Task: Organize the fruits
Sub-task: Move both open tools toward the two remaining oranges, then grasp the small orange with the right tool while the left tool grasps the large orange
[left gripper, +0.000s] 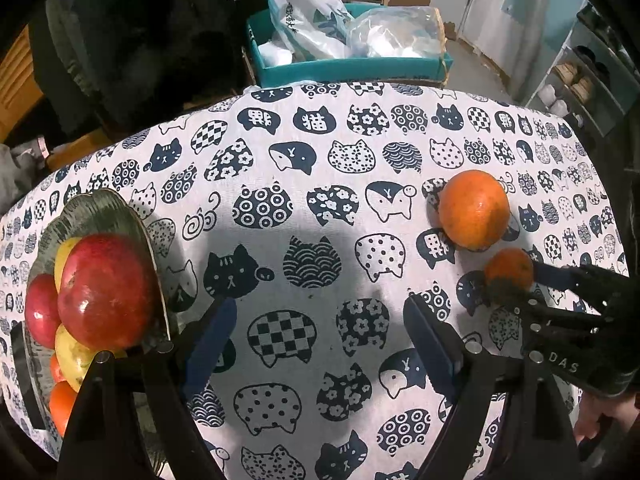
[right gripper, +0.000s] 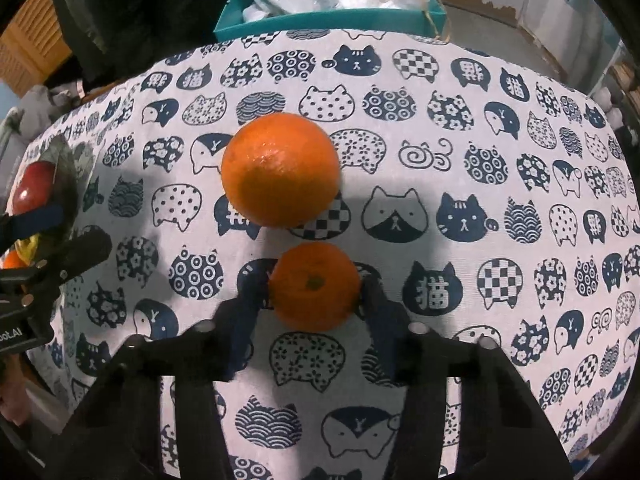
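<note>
A small orange [right gripper: 315,286] sits between my right gripper's [right gripper: 315,292] two fingers, which press on its sides on the cat-print cloth. It also shows in the left wrist view [left gripper: 509,270], with the right gripper [left gripper: 516,280] on it. A bigger orange [right gripper: 280,170] lies just beyond it, also in the left wrist view [left gripper: 473,209]. My left gripper [left gripper: 320,312] is open and empty over the cloth. A green glass plate [left gripper: 100,208] at the left holds red apples [left gripper: 106,290], yellow fruit and oranges.
A teal box [left gripper: 352,66] with plastic bags stands beyond the table's far edge. A dark garment hangs at the back left. Shelves [left gripper: 580,80] stand at the right. The cloth-covered table [left gripper: 320,200] drops off at the far edge.
</note>
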`<state>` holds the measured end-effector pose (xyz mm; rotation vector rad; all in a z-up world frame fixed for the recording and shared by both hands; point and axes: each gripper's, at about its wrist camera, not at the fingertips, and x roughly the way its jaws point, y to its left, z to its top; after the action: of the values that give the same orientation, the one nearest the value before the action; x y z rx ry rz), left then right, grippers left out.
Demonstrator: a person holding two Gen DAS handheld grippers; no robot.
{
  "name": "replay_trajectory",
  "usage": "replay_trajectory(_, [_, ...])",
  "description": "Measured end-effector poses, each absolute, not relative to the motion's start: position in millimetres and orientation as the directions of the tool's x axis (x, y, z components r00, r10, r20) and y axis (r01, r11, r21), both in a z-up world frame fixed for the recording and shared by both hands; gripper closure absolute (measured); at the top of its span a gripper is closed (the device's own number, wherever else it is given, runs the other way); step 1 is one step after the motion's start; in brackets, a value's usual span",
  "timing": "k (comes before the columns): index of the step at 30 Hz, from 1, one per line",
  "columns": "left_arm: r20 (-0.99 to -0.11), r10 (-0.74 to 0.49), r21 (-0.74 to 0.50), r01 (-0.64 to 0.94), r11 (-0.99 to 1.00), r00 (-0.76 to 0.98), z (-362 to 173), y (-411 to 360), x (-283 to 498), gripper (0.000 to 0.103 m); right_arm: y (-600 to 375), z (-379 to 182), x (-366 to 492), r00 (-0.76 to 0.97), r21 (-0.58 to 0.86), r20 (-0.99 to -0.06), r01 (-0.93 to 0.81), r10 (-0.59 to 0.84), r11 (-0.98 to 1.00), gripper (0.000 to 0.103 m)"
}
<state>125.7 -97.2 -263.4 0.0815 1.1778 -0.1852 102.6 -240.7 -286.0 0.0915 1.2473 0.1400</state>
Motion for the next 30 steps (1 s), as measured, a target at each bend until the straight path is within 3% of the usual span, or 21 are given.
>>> replay_trajectory(30, [-0.912, -0.254, -0.161, 0.289, 0.944, 0.322, -265.4, -194.0, 159.0, 0.016, -342.0, -266.3, 103.1, 0.387, 0.081, -0.922, 0.144, 0.019, 0.986, 0.059])
